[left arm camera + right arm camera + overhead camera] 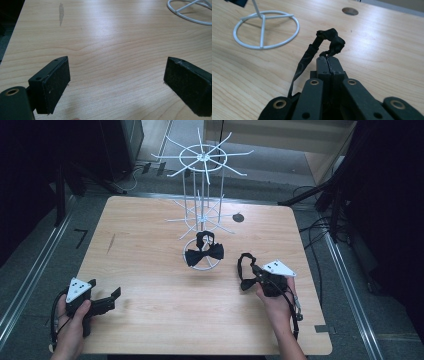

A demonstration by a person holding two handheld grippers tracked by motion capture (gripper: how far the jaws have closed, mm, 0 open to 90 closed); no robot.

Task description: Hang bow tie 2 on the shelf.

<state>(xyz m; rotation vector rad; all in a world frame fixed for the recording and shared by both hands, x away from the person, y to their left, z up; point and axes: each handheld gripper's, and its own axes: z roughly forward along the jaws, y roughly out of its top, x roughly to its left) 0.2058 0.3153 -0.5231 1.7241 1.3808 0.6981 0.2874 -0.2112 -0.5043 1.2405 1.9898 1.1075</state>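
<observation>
right gripper pinching a black strap, left gripper idle and wide

your right gripper (256,275) sits at the right side of the wooden table (150,320), low over the surface. its jaws are pressed together on a black strap (329,43); in the right gripper view the strap's end bunches just past the jaw tips and a thin band of it runs back down along the left of the jaws. from the high view the strap loops up and to the left of the gripper (245,267), lying on or just above the tabletop; cannot tell which.

your left gripper (111,299) is near the table's front left corner, held in your left hand (75,322). its jaws stand wide apart with nothing between them, bare wood showing between the pads (56,86) in the left gripper view.

a white wire rack (202,157) stands at the middle back of the table, its ring base (265,30) on the wood. a black bow tie (204,252) hangs low on it, above the base, well apart from both grippers. the strap in your right gripper is near the base ring, to its right, not touching it.

a round hole (238,217) in the tabletop lies beyond the rack's right side.
</observation>
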